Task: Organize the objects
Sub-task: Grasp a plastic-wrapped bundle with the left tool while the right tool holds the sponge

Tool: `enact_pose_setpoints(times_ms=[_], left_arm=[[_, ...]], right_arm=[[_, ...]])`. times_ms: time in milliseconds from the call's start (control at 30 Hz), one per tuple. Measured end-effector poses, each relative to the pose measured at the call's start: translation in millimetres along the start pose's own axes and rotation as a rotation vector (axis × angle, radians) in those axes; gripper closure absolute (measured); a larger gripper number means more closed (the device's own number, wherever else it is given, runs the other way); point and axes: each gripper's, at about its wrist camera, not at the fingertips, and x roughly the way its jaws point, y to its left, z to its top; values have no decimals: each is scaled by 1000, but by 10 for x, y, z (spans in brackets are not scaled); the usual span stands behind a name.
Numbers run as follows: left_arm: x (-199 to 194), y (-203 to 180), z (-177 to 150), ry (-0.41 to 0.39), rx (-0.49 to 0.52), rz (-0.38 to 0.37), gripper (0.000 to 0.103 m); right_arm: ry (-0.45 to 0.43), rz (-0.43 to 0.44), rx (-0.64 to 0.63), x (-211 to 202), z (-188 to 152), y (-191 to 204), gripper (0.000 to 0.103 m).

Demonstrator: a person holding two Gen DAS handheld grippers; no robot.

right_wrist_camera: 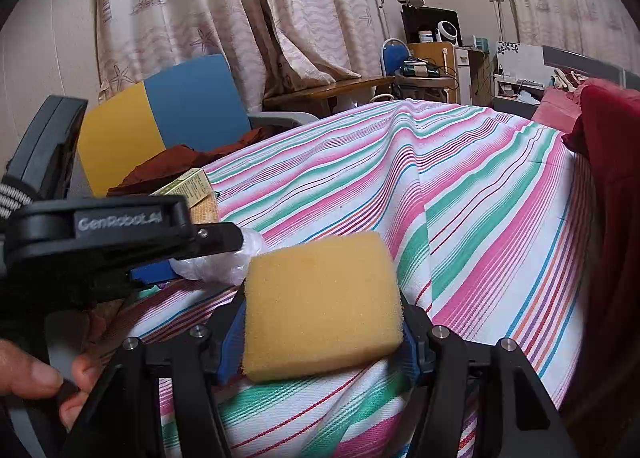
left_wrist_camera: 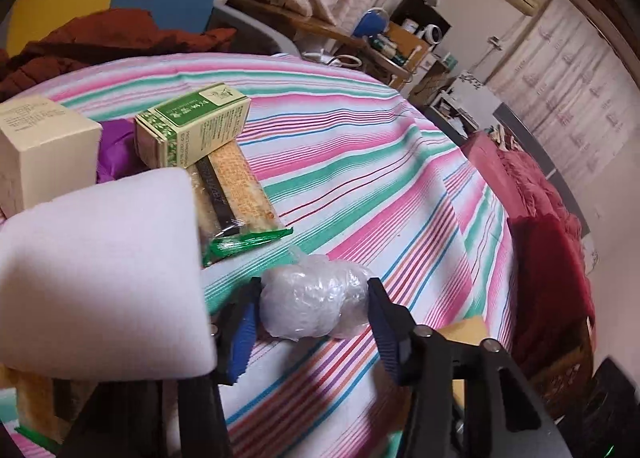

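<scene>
In the left wrist view my left gripper (left_wrist_camera: 314, 286) has a crumpled clear plastic bag (left_wrist_camera: 316, 310) between its blue pads (left_wrist_camera: 242, 328), which touch it on both sides as it rests on the striped bedspread (left_wrist_camera: 360, 162). The right wrist view shows that same left gripper (right_wrist_camera: 208, 258) from the side, with the plastic bag (right_wrist_camera: 224, 266) at its tips. My right gripper (right_wrist_camera: 320, 322) is shut on a yellow sponge (right_wrist_camera: 320, 298) held just above the bedspread (right_wrist_camera: 460, 198). A corner of the sponge (left_wrist_camera: 468, 328) shows in the left wrist view.
To the left lie a white foam block (left_wrist_camera: 100, 270), a green box (left_wrist_camera: 192, 126), a cream box (left_wrist_camera: 40, 146), a snack packet (left_wrist_camera: 232, 186) and a green wrapper (left_wrist_camera: 244, 244). Red cloth (left_wrist_camera: 548, 258) lies along the bed's right edge. A hand (right_wrist_camera: 36, 378) grips the left tool.
</scene>
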Motion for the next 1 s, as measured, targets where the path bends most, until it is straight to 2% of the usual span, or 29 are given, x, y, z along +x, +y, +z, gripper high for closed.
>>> enact_pose_setpoints(times_ms=[100,233,533,1000], left_arm=[[-131,66,-108,-33,21,-6,55],[-300,300,-241,-79,-87,-20,57],[-726,524,-610,-143,-134,-30,57],[-1046,559,-1015,-195,-113,-27,57]], right_arm=[[-1,3,1,2,6,-3,41],[-1,0,-3,1,12,-5,41],[0,-5,-17,5,25,22,41],[16,-32,-82,-10,13,104,41]])
